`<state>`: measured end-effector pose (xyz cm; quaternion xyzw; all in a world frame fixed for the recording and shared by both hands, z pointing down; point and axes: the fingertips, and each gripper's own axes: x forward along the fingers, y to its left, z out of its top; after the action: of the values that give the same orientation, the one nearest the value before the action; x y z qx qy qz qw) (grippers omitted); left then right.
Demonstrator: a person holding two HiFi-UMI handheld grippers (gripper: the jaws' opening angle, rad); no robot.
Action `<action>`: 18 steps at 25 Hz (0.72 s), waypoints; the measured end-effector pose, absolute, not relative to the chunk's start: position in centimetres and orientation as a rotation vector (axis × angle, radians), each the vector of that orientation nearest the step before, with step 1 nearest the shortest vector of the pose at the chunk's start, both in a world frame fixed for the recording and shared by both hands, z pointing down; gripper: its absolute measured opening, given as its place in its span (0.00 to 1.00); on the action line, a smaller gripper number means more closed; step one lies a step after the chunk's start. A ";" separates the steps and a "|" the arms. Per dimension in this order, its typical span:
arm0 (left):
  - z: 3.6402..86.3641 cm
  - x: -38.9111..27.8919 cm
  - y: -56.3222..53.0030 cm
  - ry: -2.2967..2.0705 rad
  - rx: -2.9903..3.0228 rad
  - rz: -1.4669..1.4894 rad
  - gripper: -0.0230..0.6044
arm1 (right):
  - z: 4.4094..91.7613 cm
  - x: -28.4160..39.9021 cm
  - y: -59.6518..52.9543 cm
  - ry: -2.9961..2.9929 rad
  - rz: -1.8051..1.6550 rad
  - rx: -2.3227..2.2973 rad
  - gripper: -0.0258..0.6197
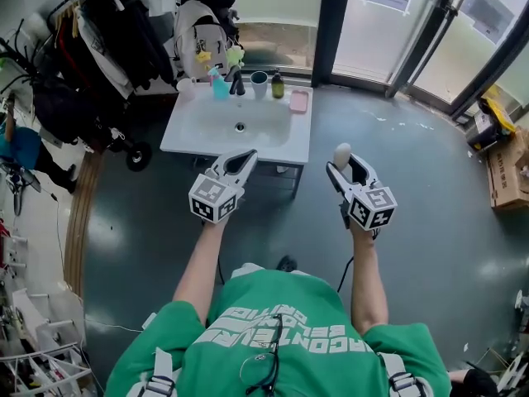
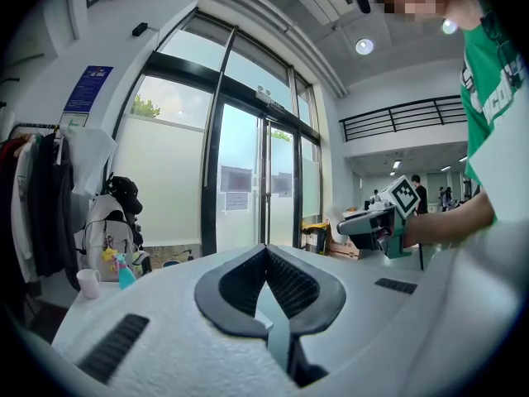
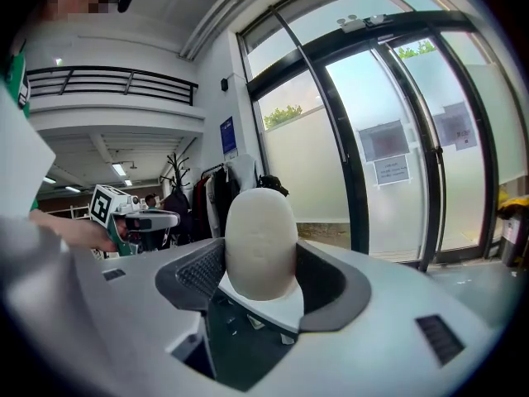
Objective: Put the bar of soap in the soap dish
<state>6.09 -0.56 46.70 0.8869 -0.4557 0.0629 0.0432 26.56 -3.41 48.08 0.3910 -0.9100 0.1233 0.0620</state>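
Right gripper view shows the right tool (image 3: 263, 281) clamped on the soap (image 3: 260, 234), which stands upright, probably for carrying. The left tool (image 2: 266, 251) is closed on nothing, seemingly idle. The pink dish (image 1: 298, 101) sits at the surface's (image 1: 197, 136) far right corner, well ahead.

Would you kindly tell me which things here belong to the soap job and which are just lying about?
Job: bar of soap, gripped in the right claw; pink soap dish on the sink; left claw, shut and empty.
Lying about: dark cup, bottle, backpack, cardboard box.
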 end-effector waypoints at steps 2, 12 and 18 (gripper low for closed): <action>46.5 5.9 -0.6 -1.403 2.710 0.191 0.05 | 47.9 26.4 -3.6 -2.761 0.371 1.179 0.44; 45.9 4.6 -2.6 -1.383 2.745 0.174 0.05 | 47.6 24.2 -5.0 -2.769 0.363 1.177 0.44; 46.4 2.8 -6.5 -1.303 2.768 0.146 0.05 | 47.6 21.8 -8.0 -2.764 0.360 1.227 0.44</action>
<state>2.78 -6.50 46.43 0.9030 -0.4252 0.0477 0.0391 21.80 -8.02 47.62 0.4025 -0.9065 0.1181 0.0480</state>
